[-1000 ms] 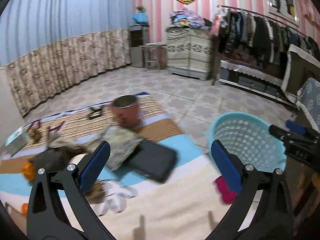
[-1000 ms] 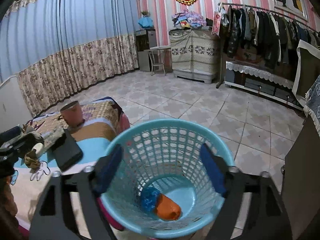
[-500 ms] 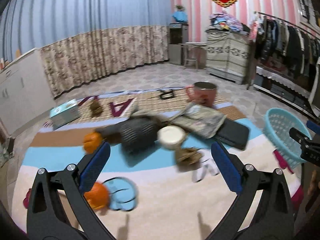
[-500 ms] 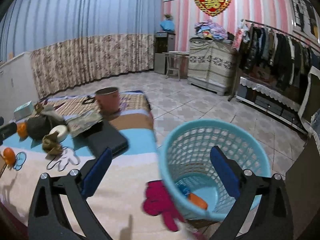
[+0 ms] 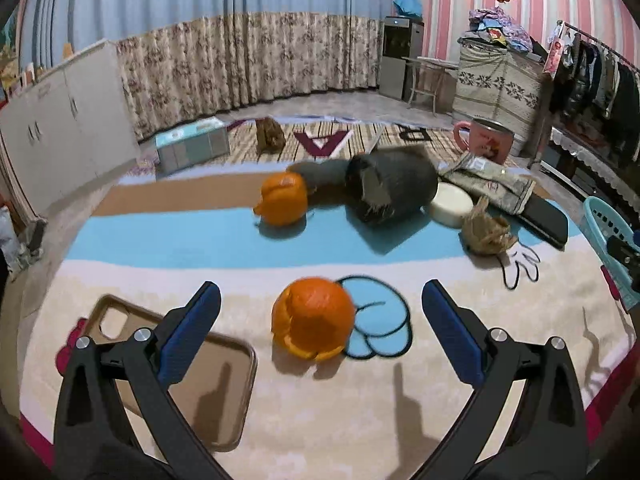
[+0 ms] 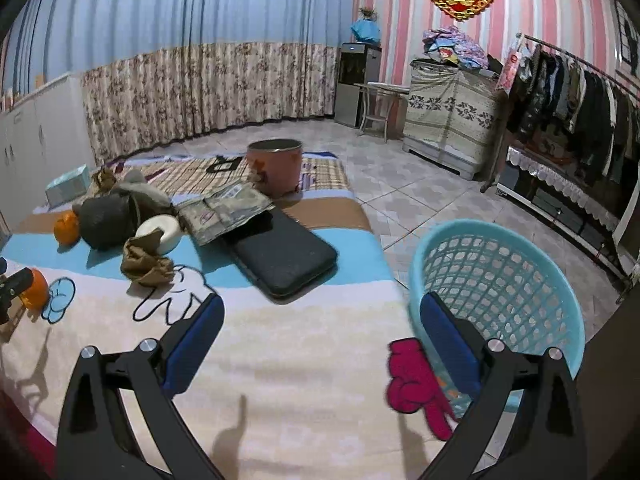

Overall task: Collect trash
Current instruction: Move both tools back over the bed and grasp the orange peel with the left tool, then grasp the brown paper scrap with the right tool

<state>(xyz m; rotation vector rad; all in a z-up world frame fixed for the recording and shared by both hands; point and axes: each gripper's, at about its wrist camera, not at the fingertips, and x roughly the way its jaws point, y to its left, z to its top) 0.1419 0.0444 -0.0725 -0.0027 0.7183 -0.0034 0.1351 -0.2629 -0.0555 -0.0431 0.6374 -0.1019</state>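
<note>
1. The room has blue curtains, pink striped walls and a tiled floor; in the middle stands a bed covered with a striped blanket (image 5: pixel 168 248) that shows cartoon drawings.
2. In the left wrist view, the left gripper (image 5: pixel 320 304) hangs over the blanket with its jaws wide, holding nothing.
3. An orange peel (image 5: pixel 313 324) lies on the blanket at the lower centre of that frame, between the two blue pads but not touching them.
4. A second orange peel (image 5: pixel 283 199) lies further up, just beside a dark grey bundle (image 5: pixel 390 186).
5. A brown phone case (image 5: pixel 208 376) lies at the lower left, partly under the left finger.
6. A crumpled brown paper (image 5: pixel 486 232) sits at the right of the frame, near a white round lid (image 5: pixel 450 204).
7. In the right wrist view, the right gripper (image 6: pixel 320 328) also has its jaws wide and holds nothing.
8. The blue basket (image 6: pixel 496 280) stands on the floor at the right of that frame, just beside the edge of the bed.
9. A black flat case (image 6: pixel 288 256) and a pink cup (image 6: pixel 275 166) are on the bed, in the centre and upper centre.
</note>
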